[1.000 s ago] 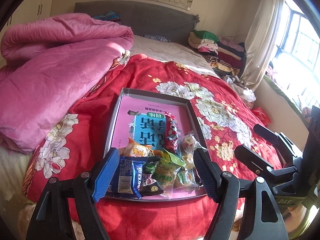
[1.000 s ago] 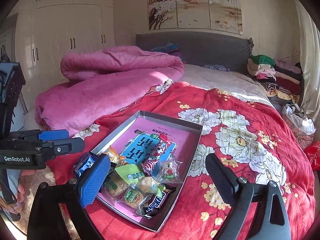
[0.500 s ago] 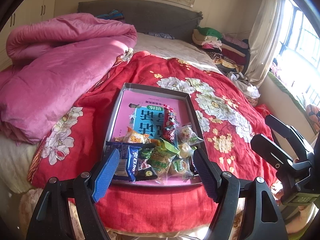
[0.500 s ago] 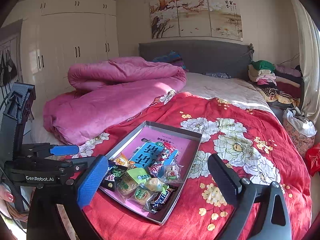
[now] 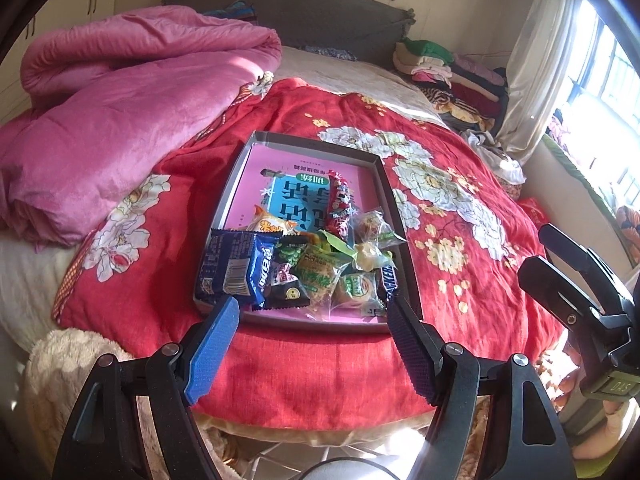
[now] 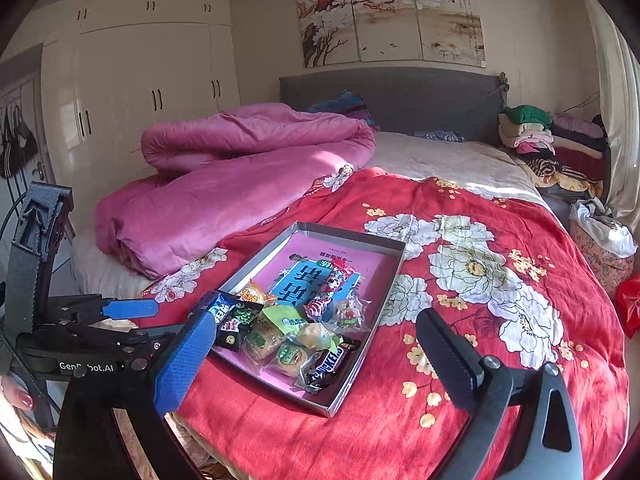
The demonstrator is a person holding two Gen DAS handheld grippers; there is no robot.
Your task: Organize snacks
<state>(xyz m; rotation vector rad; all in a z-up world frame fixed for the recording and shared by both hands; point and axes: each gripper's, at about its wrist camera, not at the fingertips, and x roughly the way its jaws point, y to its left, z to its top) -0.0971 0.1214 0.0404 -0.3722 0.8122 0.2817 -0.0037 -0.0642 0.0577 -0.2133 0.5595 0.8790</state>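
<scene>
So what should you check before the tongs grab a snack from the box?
1. Left tongs open and empty: ok.
2. Right tongs open and empty: ok.
3. Box lying flat on the red bedspread: ok.
4. Snacks all inside the box: ok; blue cookie pack leans on the near left rim.
5. Snacks separate enough to grab one: not ok, they overlap in a pile.
6. Somewhere to sort them into: cannot tell.
</scene>
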